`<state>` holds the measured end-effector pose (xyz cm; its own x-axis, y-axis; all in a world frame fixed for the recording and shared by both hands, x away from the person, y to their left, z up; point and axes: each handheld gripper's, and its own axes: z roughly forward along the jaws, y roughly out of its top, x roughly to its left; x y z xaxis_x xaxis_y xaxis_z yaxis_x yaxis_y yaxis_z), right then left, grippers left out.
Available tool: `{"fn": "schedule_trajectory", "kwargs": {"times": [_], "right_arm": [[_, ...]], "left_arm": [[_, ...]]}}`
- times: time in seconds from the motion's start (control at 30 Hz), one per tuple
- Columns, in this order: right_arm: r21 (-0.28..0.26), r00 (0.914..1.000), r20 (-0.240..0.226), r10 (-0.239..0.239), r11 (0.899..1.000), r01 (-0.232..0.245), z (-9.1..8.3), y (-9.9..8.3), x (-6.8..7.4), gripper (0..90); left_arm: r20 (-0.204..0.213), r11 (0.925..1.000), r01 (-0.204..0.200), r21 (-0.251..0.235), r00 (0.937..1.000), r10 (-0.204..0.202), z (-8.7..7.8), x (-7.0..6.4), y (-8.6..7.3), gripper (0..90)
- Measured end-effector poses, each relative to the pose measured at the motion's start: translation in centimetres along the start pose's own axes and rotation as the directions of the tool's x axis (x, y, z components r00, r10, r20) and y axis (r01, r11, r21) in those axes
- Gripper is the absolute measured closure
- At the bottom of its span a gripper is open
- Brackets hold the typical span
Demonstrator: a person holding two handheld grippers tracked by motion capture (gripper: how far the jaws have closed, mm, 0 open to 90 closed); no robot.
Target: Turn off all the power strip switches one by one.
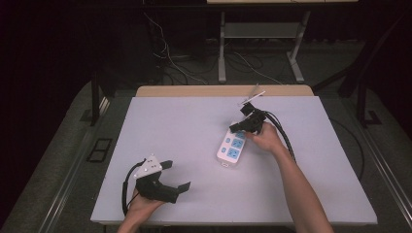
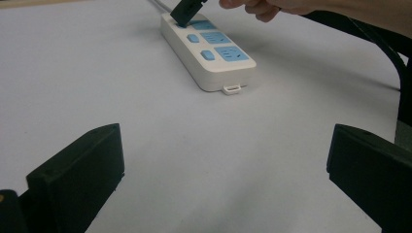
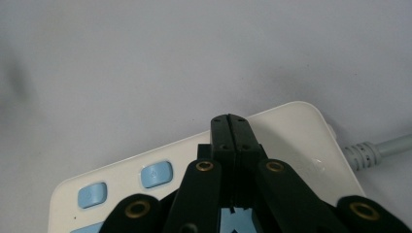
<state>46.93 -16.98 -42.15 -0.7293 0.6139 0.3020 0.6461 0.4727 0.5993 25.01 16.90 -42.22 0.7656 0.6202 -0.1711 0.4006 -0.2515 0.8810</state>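
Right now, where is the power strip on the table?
In the high view, the power strip lies right of the table's centre, under the shut right claw.

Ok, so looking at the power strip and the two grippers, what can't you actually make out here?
- Third switch on the power strip: right gripper view, hidden under the shut right gripper.
- Whether that tip presses a switch: left gripper view, its black tip covers the spot.
- Socket markings: high view, too small.
- Where the strip's cable leads: right gripper view, cut off by the edge.
- Left gripper, open above the table: its body lies below the frame.
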Motion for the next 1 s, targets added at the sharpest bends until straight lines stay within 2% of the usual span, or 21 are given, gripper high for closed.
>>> {"fn": "schedule_trajectory", "kwargs": {"times": [0.17,0.33,0.5,0.63,0.77,0.87,1.0], "right_arm": [[-0.051,0.9990,-0.028,0.034,0.998,-0.035,0.0,-0.7,-0.4,90.0],[-0.046,1.0000,0.005,-0.001,0.999,0.001,-0.1,-0.6,0.1,90.0],[-0.035,0.9995,0.025,-0.017,0.999,0.018,-0.1,-0.4,0.4,90.0],[-0.048,0.9998,0.018,-0.005,0.999,0.006,-0.4,-0.3,0.4,90.0],[-0.030,0.9988,0.030,-0.039,0.999,0.040,-0.6,-0.5,0.8,90.0],[-0.063,0.9990,0.014,-0.042,0.997,0.043,-1.2,-0.7,1.1,90.0],[-0.072,0.9986,0.011,-0.051,0.996,0.052,-2.0,-0.6,1.6,90.0]], "left_arm": [[0.002,1.0000,0.001,0.004,1.0000,-0.001,0.1,0.1,0.0,0.0],[0.002,1.0000,0.004,0.002,1.0000,-0.004,0.1,0.1,0.0,0.0],[0.001,1.0000,0.010,-0.001,1.0000,-0.010,0.0,0.3,0.0,0.0],[0.003,1.0000,0.009,0.000,0.9999,-0.009,0.0,0.3,0.0,0.0],[0.002,0.9999,0.012,0.000,0.9999,-0.012,0.1,0.3,0.0,0.0],[0.001,0.9999,0.012,0.001,0.9999,-0.012,0.1,0.3,0.0,0.0],[0.004,1.0000,0.008,0.004,1.0000,-0.008,0.2,0.2,0.0,0.0]]}}
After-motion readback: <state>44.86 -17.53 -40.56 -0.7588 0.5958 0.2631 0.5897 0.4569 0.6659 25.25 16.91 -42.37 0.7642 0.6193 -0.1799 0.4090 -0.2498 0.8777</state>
